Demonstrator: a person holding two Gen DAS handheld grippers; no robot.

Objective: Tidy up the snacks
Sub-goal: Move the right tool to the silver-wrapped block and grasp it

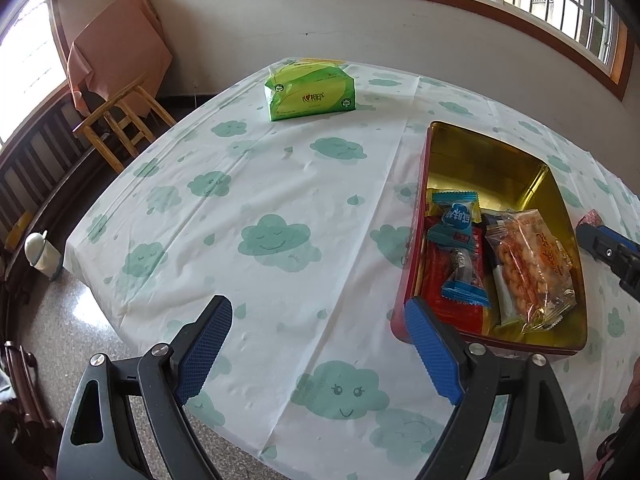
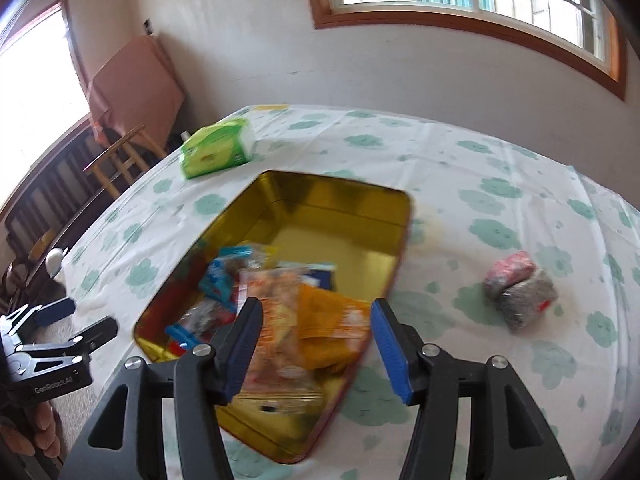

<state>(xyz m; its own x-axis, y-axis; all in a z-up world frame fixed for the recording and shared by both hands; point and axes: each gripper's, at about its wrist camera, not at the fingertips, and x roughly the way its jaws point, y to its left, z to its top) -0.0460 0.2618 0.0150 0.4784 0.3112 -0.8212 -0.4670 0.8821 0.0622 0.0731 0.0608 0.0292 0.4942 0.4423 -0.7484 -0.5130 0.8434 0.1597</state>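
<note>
Snack packets (image 1: 532,264) are seen lying in the gold-lined tin (image 1: 492,160) on the table. Two wrapped snacks (image 2: 520,292) beside it are fully shown only in the right wrist view. Left gripper (image 1: 316,344) jaws are spread wide, empty; right gripper (image 2: 316,344) jaws are parted, nothing pinched.

Black gripper (image 1: 318,344) frames, blue textured pads, silver screws.
</note>
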